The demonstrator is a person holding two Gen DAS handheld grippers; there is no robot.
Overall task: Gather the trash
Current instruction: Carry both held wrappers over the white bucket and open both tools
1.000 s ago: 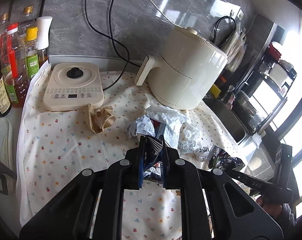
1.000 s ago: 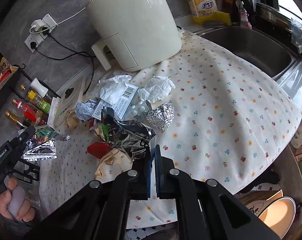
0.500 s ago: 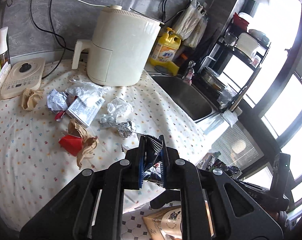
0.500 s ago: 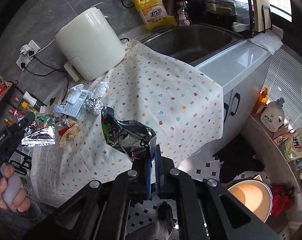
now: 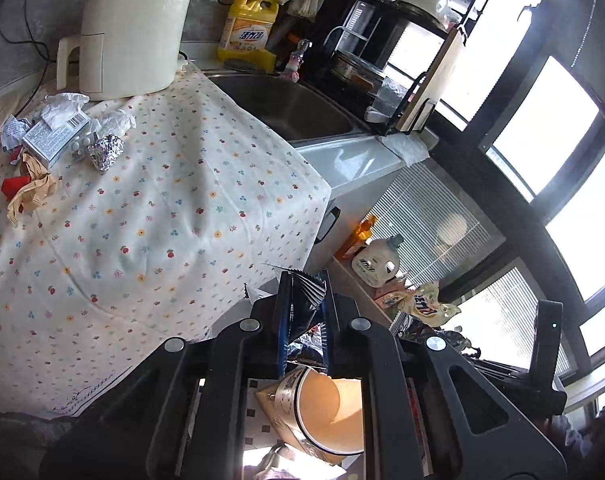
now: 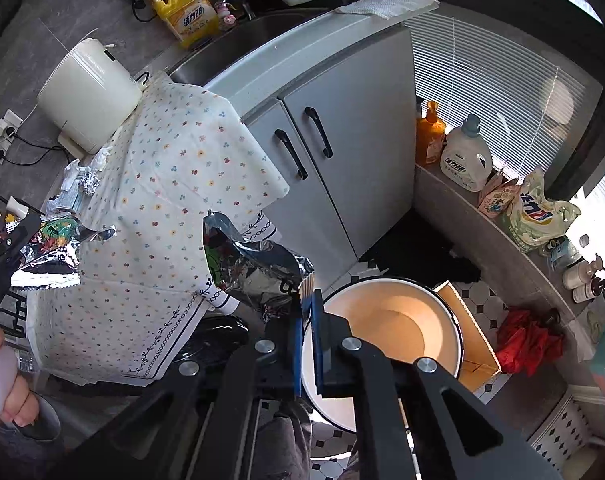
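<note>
- While the left gripper (image 5: 305, 312) clamps its jaws on a dark wrapper (image 5: 304, 286), the right gripper (image 6: 311, 316) grips a silver foil bag (image 6: 254, 268).
- Both hang beside a cream bin (image 6: 390, 320) on the floor.
- More trash (image 5: 58, 140) lies on the surface.

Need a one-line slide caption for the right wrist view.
Right gripper carries a crumpled foil snack bag above the cream bin on the tiled floor.

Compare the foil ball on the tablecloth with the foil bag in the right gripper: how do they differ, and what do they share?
The foil ball is small and tightly crumpled; the foil bag is larger and still bag-shaped. The foil ball lies on the tablecloth among other litter; the foil bag is pinched in the right gripper, off the counter beside the bin. Both are shiny and silver.
</note>
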